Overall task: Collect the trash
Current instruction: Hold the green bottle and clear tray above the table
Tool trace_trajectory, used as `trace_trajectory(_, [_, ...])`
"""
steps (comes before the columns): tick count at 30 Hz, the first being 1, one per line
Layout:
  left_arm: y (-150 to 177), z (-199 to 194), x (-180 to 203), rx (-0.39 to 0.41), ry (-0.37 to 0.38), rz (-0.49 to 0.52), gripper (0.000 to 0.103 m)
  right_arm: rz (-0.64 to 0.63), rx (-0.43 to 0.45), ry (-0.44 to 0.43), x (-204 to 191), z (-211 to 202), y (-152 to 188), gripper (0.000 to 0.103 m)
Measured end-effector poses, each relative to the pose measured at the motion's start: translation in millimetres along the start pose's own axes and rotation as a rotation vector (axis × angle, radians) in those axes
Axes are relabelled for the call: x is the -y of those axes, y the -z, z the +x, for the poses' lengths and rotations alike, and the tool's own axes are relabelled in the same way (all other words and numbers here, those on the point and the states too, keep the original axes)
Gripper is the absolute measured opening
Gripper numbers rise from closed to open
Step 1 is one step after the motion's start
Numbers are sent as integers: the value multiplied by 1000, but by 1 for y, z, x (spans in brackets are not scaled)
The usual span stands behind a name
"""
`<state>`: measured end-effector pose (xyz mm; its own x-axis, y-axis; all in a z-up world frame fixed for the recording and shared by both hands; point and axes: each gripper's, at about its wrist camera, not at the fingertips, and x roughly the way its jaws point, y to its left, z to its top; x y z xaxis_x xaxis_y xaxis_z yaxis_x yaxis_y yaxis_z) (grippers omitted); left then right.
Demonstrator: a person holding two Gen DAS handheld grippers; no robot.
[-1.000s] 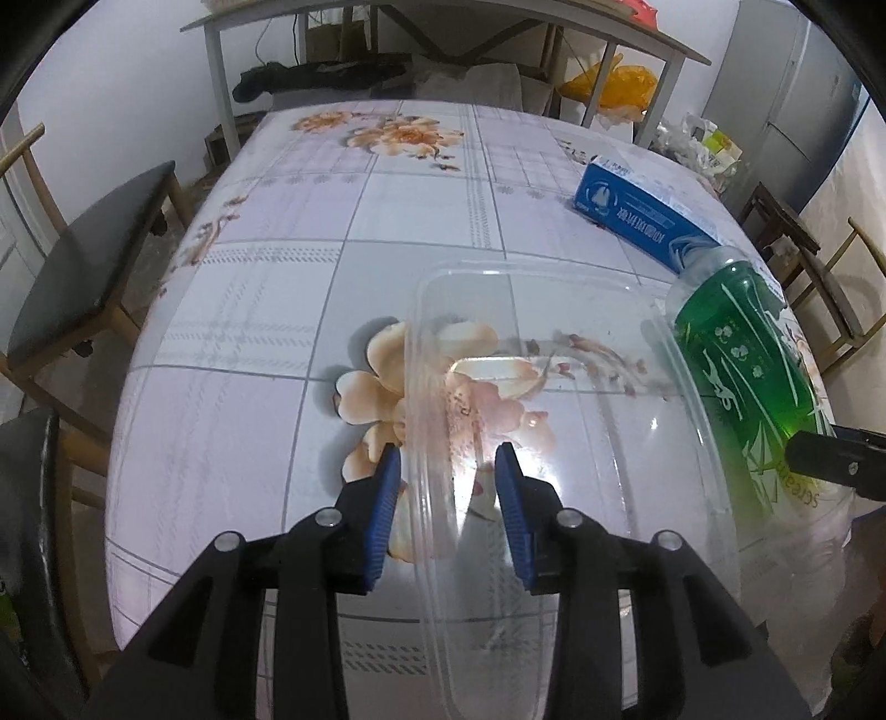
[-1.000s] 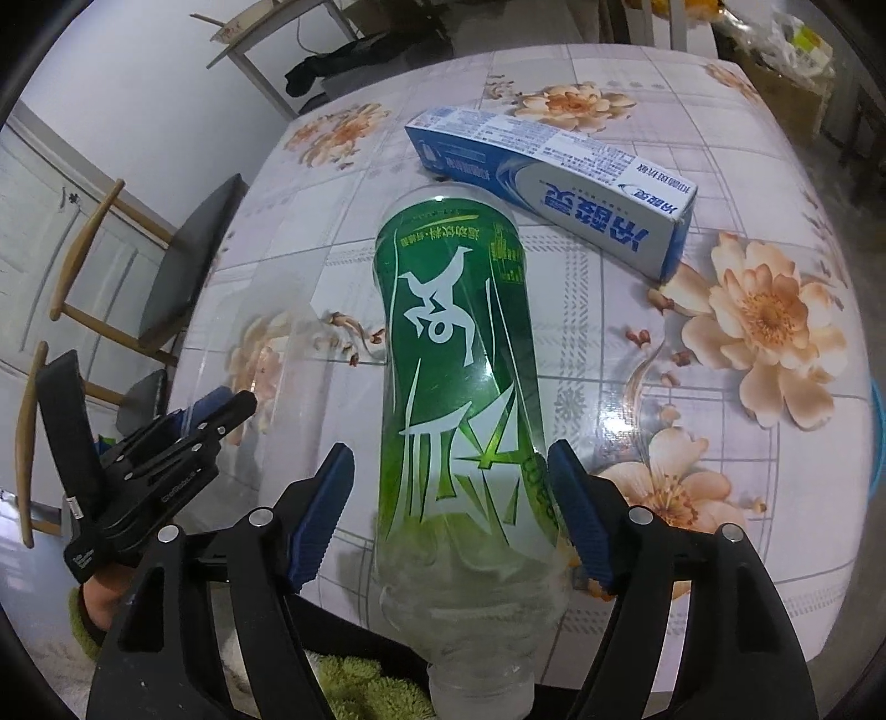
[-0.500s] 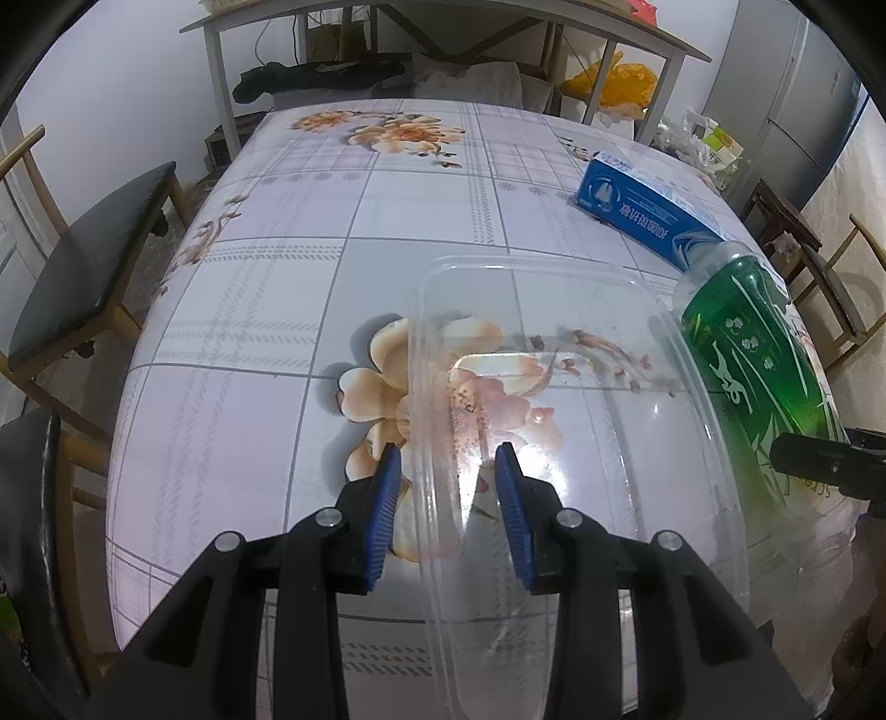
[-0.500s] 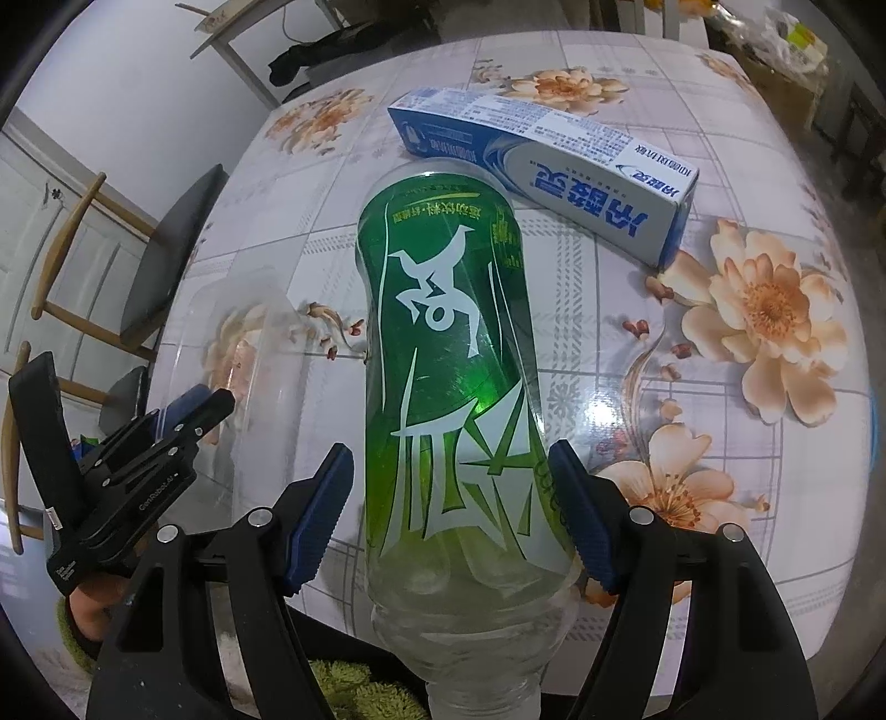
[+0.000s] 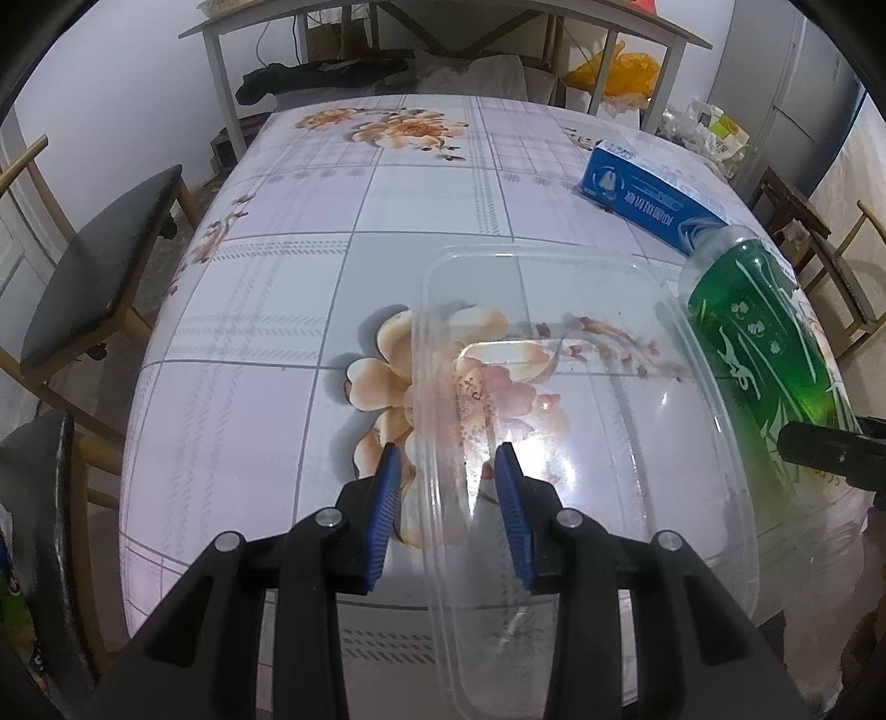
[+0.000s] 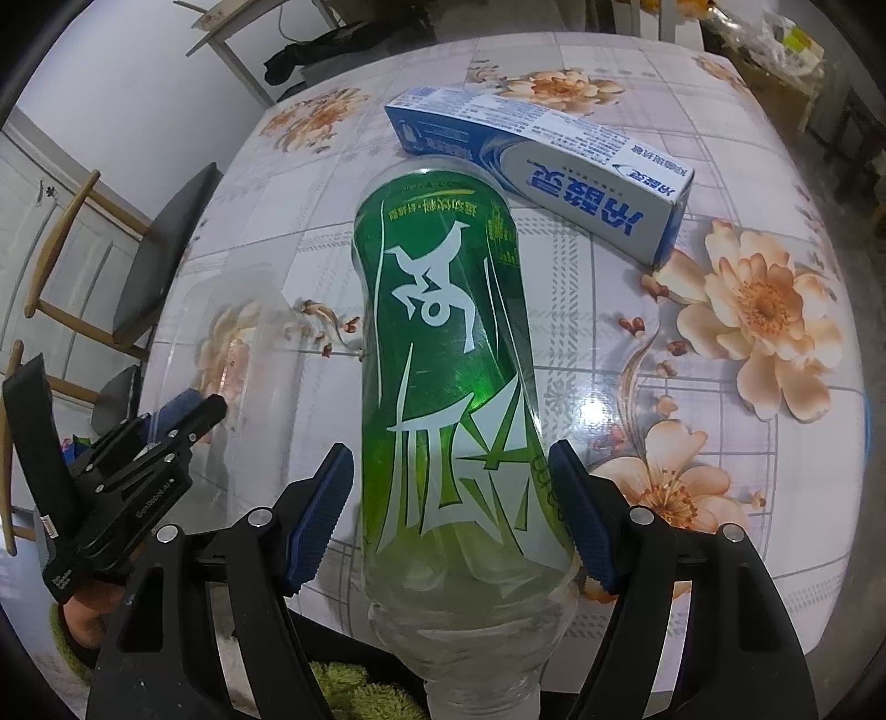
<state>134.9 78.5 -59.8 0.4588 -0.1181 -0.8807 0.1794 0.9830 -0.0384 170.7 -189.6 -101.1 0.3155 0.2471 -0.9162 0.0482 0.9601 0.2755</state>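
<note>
Only rightward, bottle (image 6: 443, 354) neck past table (image 6: 720, 471) edge, over green cloth (image 6: 354, 692)

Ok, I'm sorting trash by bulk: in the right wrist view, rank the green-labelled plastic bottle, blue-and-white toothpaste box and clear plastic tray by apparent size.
1. Green-labelled plastic bottle, though nearest the camera.
2. Clear plastic tray, edges faint, unsure.
3. Blue-and-white toothpaste box.

Floral-print table (image 5: 288, 310), black-seated chair (image 5: 94, 271) (left side), metal-framed desk (image 5: 443, 22) behind

My left hand-held gripper (image 5: 447, 512) is matte black with ribbed blue pads (image 5: 382, 515) and silver screws. My right hand-held gripper (image 6: 451, 520) matches: angular black arms, blue pads (image 6: 318, 518), round silver screws.
</note>
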Motion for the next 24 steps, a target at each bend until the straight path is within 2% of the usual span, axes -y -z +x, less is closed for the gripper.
trace_trajectory(24, [0,0,0,-2,-41,14,34,3,3,9,-1,3,2,70])
